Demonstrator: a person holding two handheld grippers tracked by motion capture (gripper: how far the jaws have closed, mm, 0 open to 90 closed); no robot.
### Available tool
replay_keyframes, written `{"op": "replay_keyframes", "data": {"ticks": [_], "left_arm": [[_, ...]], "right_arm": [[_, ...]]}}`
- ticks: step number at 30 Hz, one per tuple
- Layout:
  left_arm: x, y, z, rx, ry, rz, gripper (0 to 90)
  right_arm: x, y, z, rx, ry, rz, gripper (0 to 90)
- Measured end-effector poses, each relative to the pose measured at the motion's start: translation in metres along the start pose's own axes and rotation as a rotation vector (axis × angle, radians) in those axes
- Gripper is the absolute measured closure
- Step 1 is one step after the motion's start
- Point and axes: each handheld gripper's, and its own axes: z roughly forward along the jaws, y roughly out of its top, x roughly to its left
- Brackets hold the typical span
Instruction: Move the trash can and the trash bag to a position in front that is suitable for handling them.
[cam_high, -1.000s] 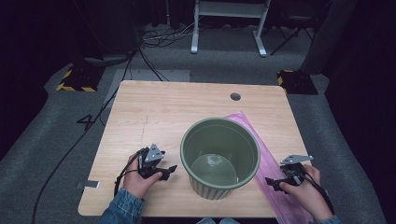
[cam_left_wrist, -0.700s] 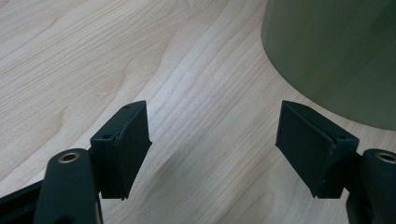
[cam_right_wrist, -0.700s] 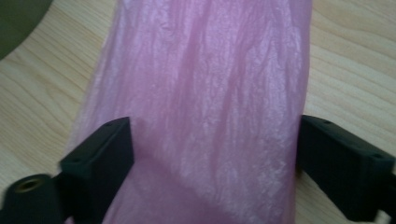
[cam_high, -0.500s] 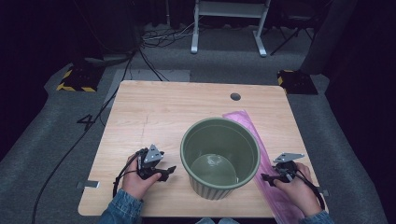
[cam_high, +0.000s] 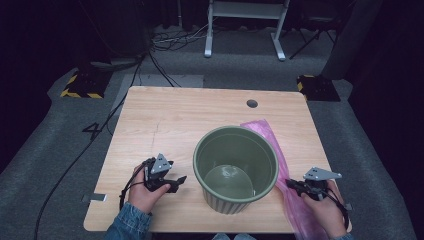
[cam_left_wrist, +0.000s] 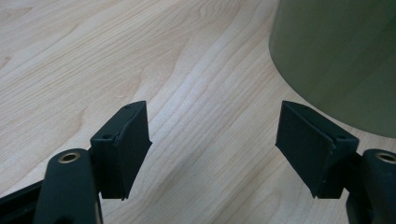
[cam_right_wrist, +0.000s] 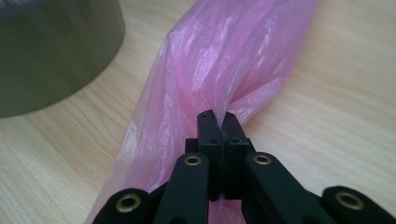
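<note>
A green ribbed pot (cam_high: 235, 169) stands empty near the table's front middle. A pink plastic bag (cam_high: 272, 145) lies flat along its right side, reaching the front edge. My right gripper (cam_high: 291, 184) is shut on the bag (cam_right_wrist: 224, 65), pinching a gathered fold beside the pot (cam_right_wrist: 51, 51). My left gripper (cam_high: 179, 181) rests low on the wood left of the pot, open, with nothing between its fingers (cam_left_wrist: 123, 149); the pot wall (cam_left_wrist: 341, 56) stands just ahead of it at the right.
The wooden table (cam_high: 175, 120) has a cable hole (cam_high: 252, 103) at the back right. A strip of tape (cam_high: 95, 198) hangs at the front left edge. Cables and a white stand leg (cam_high: 207, 30) lie on the grey floor beyond.
The right gripper has moved toward the front edge, drawing the pinched bag with it. The left gripper has stayed in place.
</note>
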Motion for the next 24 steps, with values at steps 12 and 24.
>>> {"op": "replay_keyframes", "data": {"ticks": [12, 24], "left_arm": [[0.007, 0.000, -0.015, -0.007, 0.009, 0.048, 25.0], [0.010, 0.006, -0.029, -0.017, -0.047, 0.062, 24.2]], "right_arm": [[-0.018, 0.005, -0.039, -0.096, 0.024, 0.004, 90.0], [-0.034, 0.009, -0.073, -0.129, 0.057, -0.018, 90.0]]}}
